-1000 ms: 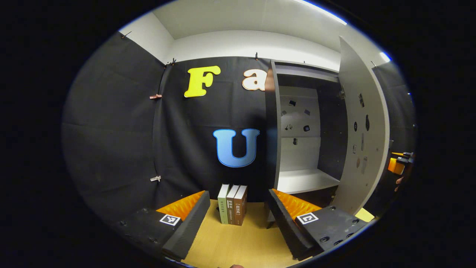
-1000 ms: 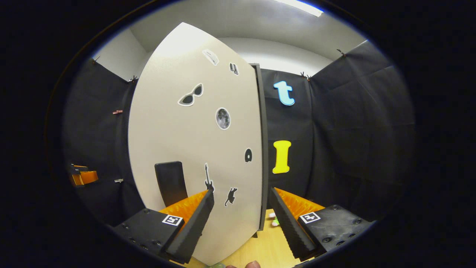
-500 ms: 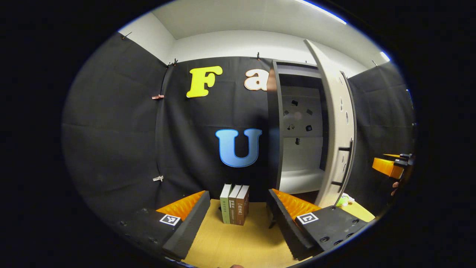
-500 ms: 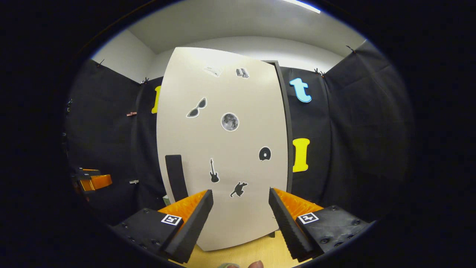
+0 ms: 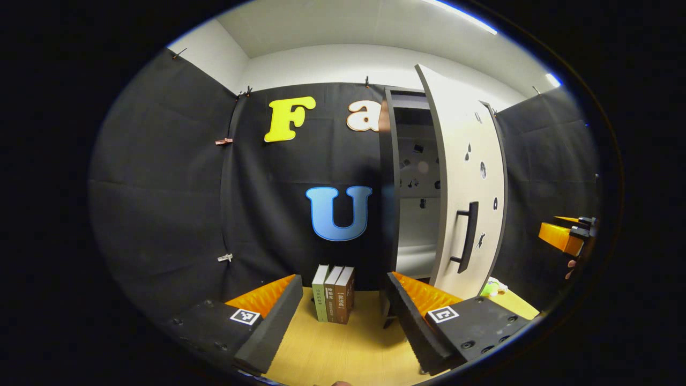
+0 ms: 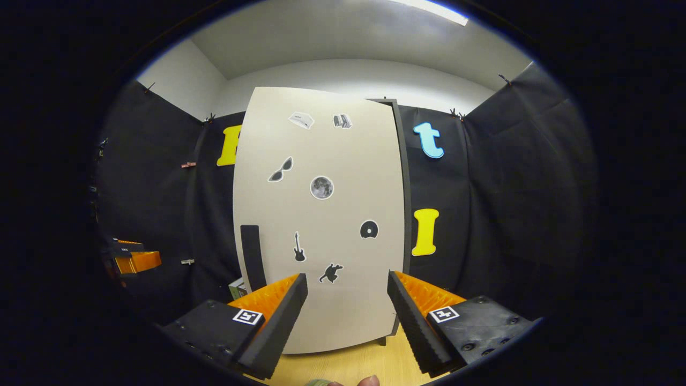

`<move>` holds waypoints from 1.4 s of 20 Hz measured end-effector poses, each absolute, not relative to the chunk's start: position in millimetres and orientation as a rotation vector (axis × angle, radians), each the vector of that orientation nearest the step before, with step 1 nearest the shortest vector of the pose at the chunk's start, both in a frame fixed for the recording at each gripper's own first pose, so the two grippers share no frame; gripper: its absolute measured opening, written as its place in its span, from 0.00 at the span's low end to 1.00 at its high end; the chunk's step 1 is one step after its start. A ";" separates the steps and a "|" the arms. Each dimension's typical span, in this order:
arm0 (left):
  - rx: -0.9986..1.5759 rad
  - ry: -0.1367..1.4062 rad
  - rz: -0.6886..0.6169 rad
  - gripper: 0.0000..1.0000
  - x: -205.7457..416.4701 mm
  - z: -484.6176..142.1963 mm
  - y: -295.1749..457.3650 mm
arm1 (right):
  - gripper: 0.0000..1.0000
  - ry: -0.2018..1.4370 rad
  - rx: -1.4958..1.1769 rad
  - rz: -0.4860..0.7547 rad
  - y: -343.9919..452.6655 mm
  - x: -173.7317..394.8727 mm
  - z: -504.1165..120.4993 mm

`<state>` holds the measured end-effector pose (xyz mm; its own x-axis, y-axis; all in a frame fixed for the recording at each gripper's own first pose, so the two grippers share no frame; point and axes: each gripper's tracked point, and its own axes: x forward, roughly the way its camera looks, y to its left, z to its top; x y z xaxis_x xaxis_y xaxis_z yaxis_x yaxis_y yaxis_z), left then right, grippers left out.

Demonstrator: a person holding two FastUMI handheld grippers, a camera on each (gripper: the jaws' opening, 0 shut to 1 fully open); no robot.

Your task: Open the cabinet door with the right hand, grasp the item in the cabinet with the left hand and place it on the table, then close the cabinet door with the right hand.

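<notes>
Cabinet door (image 6: 321, 225) had swung nearer shut, still ajar. Books (image 5: 333, 294) stood on table (image 5: 343, 348). My left claw (image 5: 343, 316) and right claw (image 6: 345, 316) gaped, empty.

Illegible print on book spines (image 5: 333, 294)

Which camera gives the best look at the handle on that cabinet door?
The left gripper view: the handle shows from the side as a dark bar standing off the cabinet door on two posts. The right gripper view shows the same handle face-on, a flat dark strip.
</notes>
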<state>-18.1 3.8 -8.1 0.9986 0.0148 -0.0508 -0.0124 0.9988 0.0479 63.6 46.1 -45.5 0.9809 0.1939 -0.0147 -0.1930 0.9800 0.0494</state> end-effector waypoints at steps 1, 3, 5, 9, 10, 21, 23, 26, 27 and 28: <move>0.048 0.049 0.012 0.98 -18.6 -7.3 3.0 | 0.96 0.014 0.046 0.191 45.0 63.4 -44.1; 0.050 0.048 0.009 0.98 -19.5 -6.8 0.8 | 0.96 0.007 0.044 0.183 40.1 60.7 -39.9; 0.050 0.048 0.006 0.98 -21.0 -6.6 -1.3 | 0.96 0.002 0.042 0.174 32.7 54.9 -37.4; 0.054 0.053 0.002 0.98 -22.1 -8.7 -5.2 | 0.96 -0.005 0.034 0.155 24.2 55.0 -36.5; 0.055 0.055 0.001 0.98 -22.0 -10.0 -5.8 | 0.96 -0.006 0.031 0.149 21.5 55.9 -36.4; 0.056 0.059 -0.010 0.98 -16.5 -10.4 -13.0 | 0.96 -0.018 0.012 0.113 8.0 61.1 -33.6; 0.057 0.060 -0.010 0.98 -16.1 -11.0 -13.7 | 0.97 -0.018 0.013 0.113 8.6 61.5 -34.0; 0.058 0.063 -0.010 0.98 -15.0 -11.5 -14.5 | 0.97 -0.013 0.011 0.115 9.1 62.0 -36.9; 0.058 0.063 -0.011 0.98 -14.8 -11.6 -14.6 | 0.97 -0.013 0.009 0.115 9.4 63.1 -36.5; 0.058 0.063 -0.012 0.98 -15.6 -12.0 -15.1 | 0.97 -0.013 0.009 0.116 10.3 63.3 -36.4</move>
<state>-15.6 -15.1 -12.0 0.9980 -0.0101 -0.0630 0.0138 0.9982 0.0580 63.3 10.3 -36.4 0.9932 0.1160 0.0137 -0.1161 0.9932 0.0085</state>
